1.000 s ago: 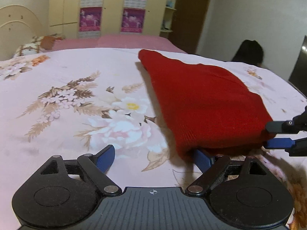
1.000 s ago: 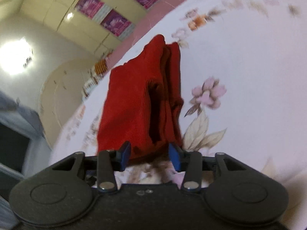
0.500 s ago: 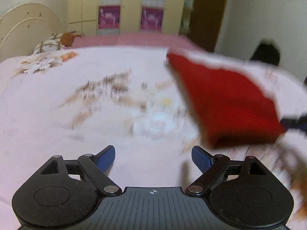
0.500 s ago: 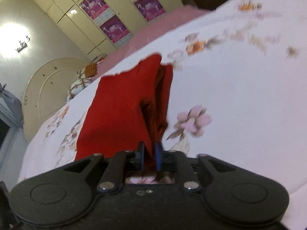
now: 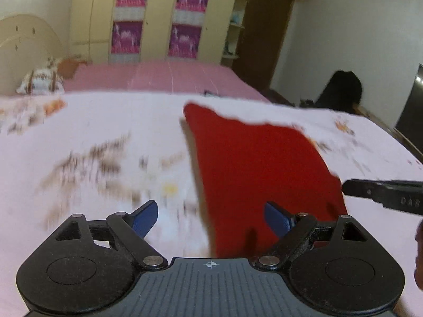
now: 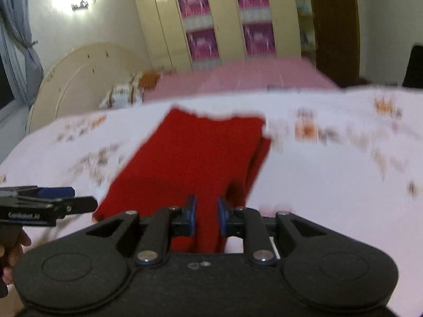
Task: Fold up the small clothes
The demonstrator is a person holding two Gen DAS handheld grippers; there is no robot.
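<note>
A folded red knit garment [image 5: 259, 169] lies on the floral bedspread [image 5: 92, 137]; it also shows in the right wrist view [image 6: 190, 158]. My left gripper [image 5: 211, 218] is open, its jaws straddling the garment's near left edge without holding it. My right gripper [image 6: 207, 215] is shut on the garment's near edge, with red cloth pinched between its blue pads. The right gripper's finger shows at the left wrist view's right side [image 5: 383, 191]. The left gripper shows at the right wrist view's left side [image 6: 47, 206]. Both views are motion-blurred.
A pink bedsheet [image 5: 158, 78] and a patterned pillow [image 5: 39, 83] lie beyond, before a cream headboard [image 6: 79, 79]. Wardrobes with purple panels [image 5: 158, 15] line the back wall. A dark chair [image 5: 341, 89] stands beyond the bed's right side.
My right gripper closed on the garment's near edge and swung to face along the bed. My left gripper stayed open, pulled away from the garment's edge, then came back over it.
</note>
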